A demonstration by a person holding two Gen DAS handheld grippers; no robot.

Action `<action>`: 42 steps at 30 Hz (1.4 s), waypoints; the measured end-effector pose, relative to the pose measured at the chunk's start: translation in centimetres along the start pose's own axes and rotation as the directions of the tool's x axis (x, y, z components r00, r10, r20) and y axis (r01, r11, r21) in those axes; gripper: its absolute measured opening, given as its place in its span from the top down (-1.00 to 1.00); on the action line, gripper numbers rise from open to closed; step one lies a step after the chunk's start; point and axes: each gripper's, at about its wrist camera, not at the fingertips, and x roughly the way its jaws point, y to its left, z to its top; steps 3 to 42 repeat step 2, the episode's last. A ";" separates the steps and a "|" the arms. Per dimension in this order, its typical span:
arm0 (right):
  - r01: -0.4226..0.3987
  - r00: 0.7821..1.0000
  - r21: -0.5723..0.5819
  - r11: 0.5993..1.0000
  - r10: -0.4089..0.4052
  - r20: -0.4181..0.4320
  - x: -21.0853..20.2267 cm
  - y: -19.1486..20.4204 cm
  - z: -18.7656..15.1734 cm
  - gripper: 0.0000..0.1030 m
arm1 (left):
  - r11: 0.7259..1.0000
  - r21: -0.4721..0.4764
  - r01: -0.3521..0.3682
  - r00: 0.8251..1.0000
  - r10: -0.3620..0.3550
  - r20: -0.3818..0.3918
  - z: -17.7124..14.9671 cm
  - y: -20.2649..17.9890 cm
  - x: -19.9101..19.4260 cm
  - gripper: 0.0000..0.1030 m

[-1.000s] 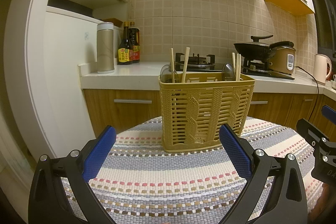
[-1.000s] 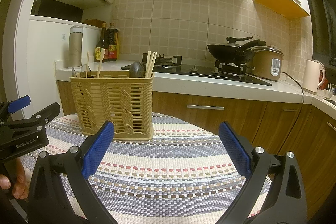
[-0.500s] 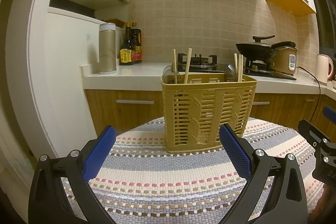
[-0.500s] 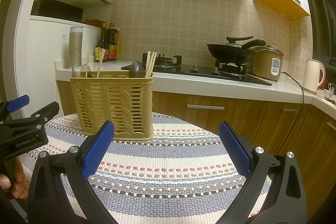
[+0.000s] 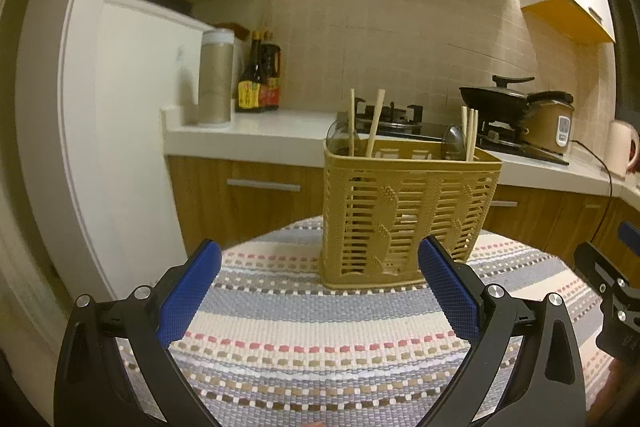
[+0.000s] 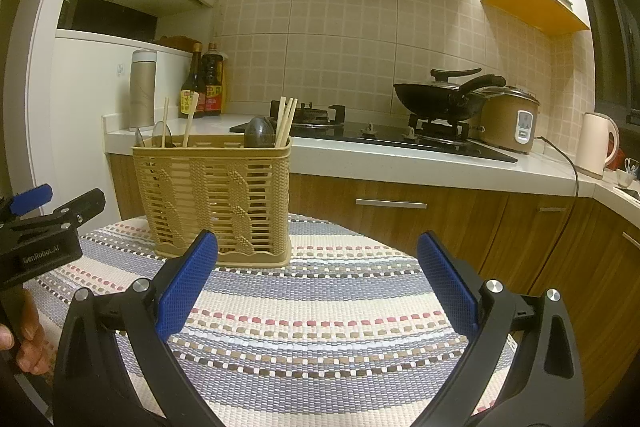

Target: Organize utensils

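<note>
A tan slatted utensil basket stands upright on the round table's striped woven mat; it also shows in the right wrist view. Wooden chopsticks and dark spoon bowls stick up from its left and right ends. My left gripper is open and empty, just short of the basket. My right gripper is open and empty, to the right of the basket. The left gripper also shows at the left edge of the right wrist view.
Behind the table runs a white kitchen counter with wooden drawers under it. On it stand a metal flask, sauce bottles, a gas hob, a black wok, a rice cooker and a white kettle.
The left wrist view has shifted so the basket sits further right and a little nearer. The right gripper has held still. Both stay open.
</note>
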 end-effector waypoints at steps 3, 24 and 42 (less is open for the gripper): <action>0.001 1.000 -0.002 1.000 -0.001 0.001 0.0 0.0 0.0 -0.85 | 1.000 -0.008 -0.001 1.000 0.001 -0.004 0.0 0.1 0.1 -0.86; 0.001 1.000 -0.002 1.000 -0.001 0.001 0.0 0.0 0.0 -0.85 | 1.000 -0.008 -0.001 1.000 0.001 -0.004 0.0 0.1 0.1 -0.86; 0.001 1.000 -0.002 1.000 -0.001 0.001 0.0 0.0 0.0 -0.85 | 1.000 -0.008 -0.001 1.000 0.001 -0.004 0.0 0.1 0.1 -0.86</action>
